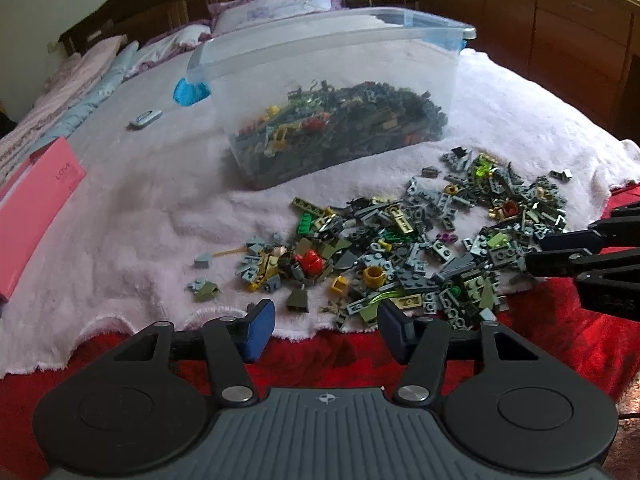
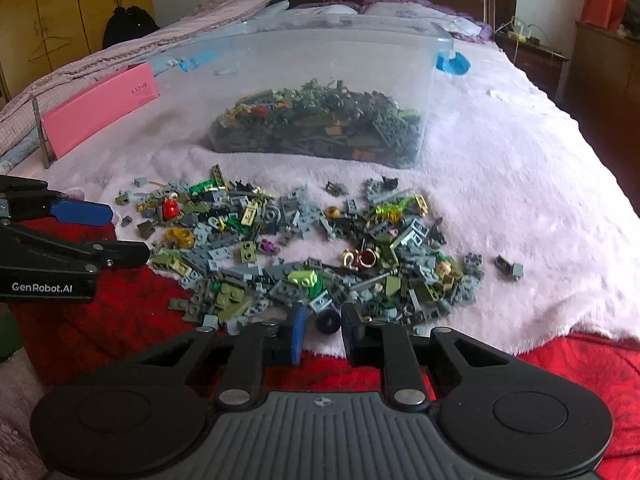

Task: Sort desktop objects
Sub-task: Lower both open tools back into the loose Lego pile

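Observation:
A heap of small toy bricks [image 1: 420, 240], mostly grey, green and tan, lies on a pale pink fleece blanket [image 1: 140, 220]; the heap also shows in the right wrist view [image 2: 300, 248]. Behind it stands a clear plastic bin [image 1: 332, 92] partly filled with bricks, also in the right wrist view [image 2: 320, 92]. My left gripper [image 1: 326, 322] is open and empty at the heap's near edge. My right gripper [image 2: 323, 326] is narrowed on a small black wheel [image 2: 328, 322] at the heap's near edge. The right gripper also shows at the right of the left wrist view [image 1: 540, 250].
A pink box [image 1: 36, 208] lies at the left on the blanket; it also shows in the right wrist view [image 2: 100, 112]. A small white and blue object [image 1: 145, 118] lies left of the bin. A red cover [image 1: 340, 360] lies under the blanket's near edge. Pillows and a wooden headboard are behind.

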`<state>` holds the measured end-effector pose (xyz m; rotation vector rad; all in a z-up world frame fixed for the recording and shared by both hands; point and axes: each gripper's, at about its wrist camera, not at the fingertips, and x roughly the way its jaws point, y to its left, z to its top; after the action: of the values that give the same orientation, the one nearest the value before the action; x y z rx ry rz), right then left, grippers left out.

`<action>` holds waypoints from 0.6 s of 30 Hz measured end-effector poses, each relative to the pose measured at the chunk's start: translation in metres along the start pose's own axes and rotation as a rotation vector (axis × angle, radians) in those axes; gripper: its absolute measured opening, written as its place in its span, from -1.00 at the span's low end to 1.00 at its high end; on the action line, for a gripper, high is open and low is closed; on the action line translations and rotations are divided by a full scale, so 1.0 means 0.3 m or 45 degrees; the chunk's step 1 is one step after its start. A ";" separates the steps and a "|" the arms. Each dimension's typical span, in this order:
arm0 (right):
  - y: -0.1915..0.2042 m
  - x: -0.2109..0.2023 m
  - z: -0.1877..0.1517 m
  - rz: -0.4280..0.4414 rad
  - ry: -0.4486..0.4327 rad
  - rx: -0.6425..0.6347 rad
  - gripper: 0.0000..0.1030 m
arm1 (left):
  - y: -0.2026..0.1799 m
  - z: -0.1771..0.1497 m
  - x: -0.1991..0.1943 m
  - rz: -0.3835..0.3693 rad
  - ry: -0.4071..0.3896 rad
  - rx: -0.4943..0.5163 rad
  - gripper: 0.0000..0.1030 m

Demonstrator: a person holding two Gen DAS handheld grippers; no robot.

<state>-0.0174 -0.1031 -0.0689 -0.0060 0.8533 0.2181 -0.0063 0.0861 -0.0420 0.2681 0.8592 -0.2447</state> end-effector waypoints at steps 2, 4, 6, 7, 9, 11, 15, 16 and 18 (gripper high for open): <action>-0.003 -0.003 -0.003 -0.006 -0.007 0.002 -0.56 | 0.005 -0.001 0.003 0.003 0.000 -0.008 0.09; -0.006 -0.004 -0.007 -0.011 -0.014 0.003 -0.55 | 0.011 -0.003 0.011 0.013 0.001 -0.012 0.03; -0.008 -0.001 -0.014 -0.017 -0.012 0.004 -0.55 | 0.019 -0.004 0.026 0.015 0.010 -0.022 -0.12; -0.010 0.001 -0.018 -0.020 -0.007 0.005 -0.55 | 0.025 -0.004 0.035 0.010 0.016 -0.030 -0.26; -0.013 0.004 -0.023 -0.019 -0.002 0.010 -0.55 | 0.035 0.000 0.053 0.010 0.023 -0.041 -0.35; -0.015 0.002 -0.025 -0.021 -0.004 0.015 -0.55 | 0.043 0.005 0.070 0.019 0.026 -0.049 -0.35; -0.016 0.002 -0.028 -0.020 -0.006 0.018 -0.55 | 0.058 0.012 0.103 0.035 0.036 -0.063 -0.35; -0.017 0.004 -0.030 -0.018 -0.005 0.020 -0.54 | 0.061 0.012 0.111 0.036 0.041 -0.065 -0.34; -0.019 0.012 -0.035 -0.012 0.004 0.031 -0.53 | 0.065 0.008 0.126 0.034 0.050 -0.072 -0.34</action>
<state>-0.0219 -0.1091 -0.0790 0.0126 0.8588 0.1990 0.0254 0.0997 -0.0671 0.2317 0.8993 -0.1907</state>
